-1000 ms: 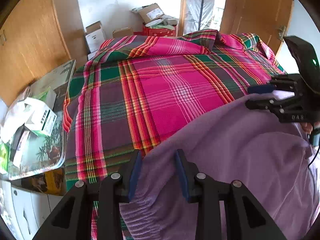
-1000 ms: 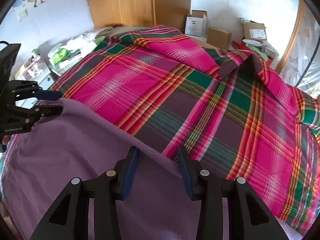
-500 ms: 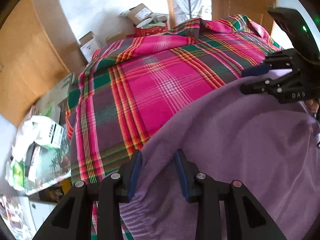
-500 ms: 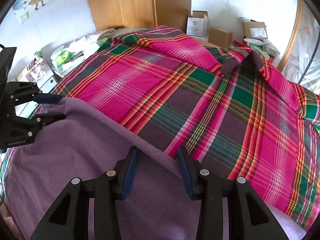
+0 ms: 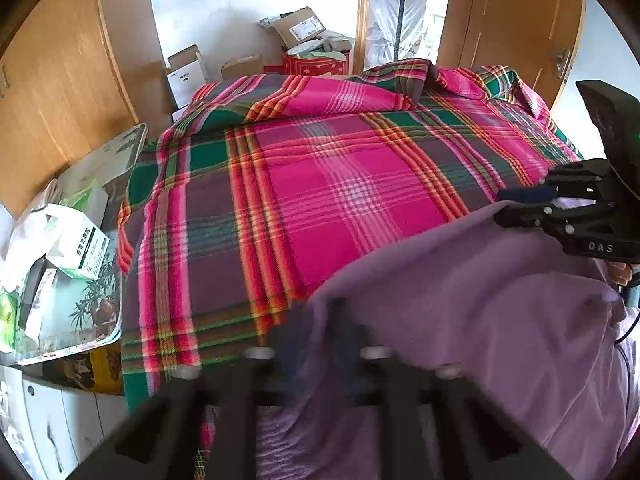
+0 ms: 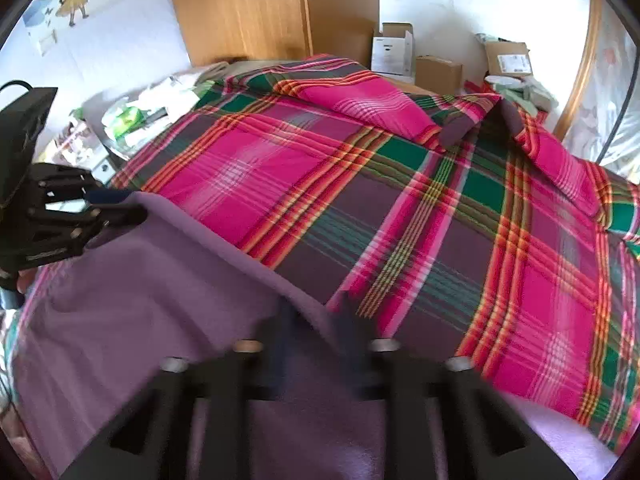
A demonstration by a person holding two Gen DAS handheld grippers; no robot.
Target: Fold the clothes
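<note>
Big pink-and-green plaid bedspread [image 5: 320,184] across the whole bed, far end rumpled, lower part buried under a purple fleece garment [image 5: 480,300] spread over the near side and cut off at the bottom of both views, so no telling what kind of garment. Blurry as anything up close: left gripper [image 5: 320,340] and right gripper [image 6: 316,332] both smeared by motion in their own cameras, fingertips hard to make out. Still, purple edge running straight between each pair of fingers, jaws held a bit apart with cloth in the gap, so gripping the hem by the looks of it, though actual pinch not clear. Right gripper also visible from the left camera at the far corner of the cloth, jaws nearly together on the purple edge there; a bit of a hand [image 5: 620,274] peeking out behind it. Compared with a second ago: cloth edge pulled further up the plaid and sharp fingers turned to blur. Cardboard boxes [image 5: 188,72] along the far wall, cluttered side table [image 5: 60,264] on the left.
</note>
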